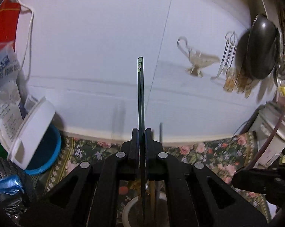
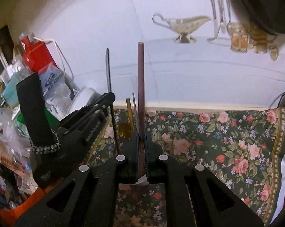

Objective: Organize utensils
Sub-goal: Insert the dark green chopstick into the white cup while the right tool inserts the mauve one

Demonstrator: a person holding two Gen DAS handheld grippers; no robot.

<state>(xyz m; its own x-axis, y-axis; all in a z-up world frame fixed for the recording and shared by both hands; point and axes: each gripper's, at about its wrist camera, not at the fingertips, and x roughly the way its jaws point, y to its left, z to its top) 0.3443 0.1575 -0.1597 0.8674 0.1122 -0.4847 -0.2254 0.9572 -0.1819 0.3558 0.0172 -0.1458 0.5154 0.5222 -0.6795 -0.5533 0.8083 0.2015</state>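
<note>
Black fingers of the left gripper (image 1: pixel 141 132) are clamped on a thin dark-green utensil handle (image 1: pixel 140 87), flat and narrow, which stands on edge between them. Its long axis runs straight up the left wrist view, the rounded tip pointing away toward the white wall (image 1: pixel 97 43), the lower end passing down behind the fingers over a white cup (image 1: pixel 129 210) that sits on the flowered cloth (image 1: pixel 203 155) of the worktop. More thin sticks show inside that cup; what they are I cannot tell.

In the right wrist view the right gripper (image 2: pixel 141 134) is likewise shut on a round brown stick (image 2: pixel 141 87), upright along the view, its blunt end pointing up and away. Just left of it an amber stick (image 2: pixel 129 111) and a thin grey one rise beside the fingers.

Far off on the right, a glass gravy boat (image 2: pixel 182 25) stands on a white ledge next to hanging metal tools (image 2: pixel 220 5) and small amber glass mugs (image 2: pixel 238 39). On the left, an open white-lidded blue tub (image 1: pixel 46 147) sits among bags and a red carton (image 1: pixel 4 20).
</note>
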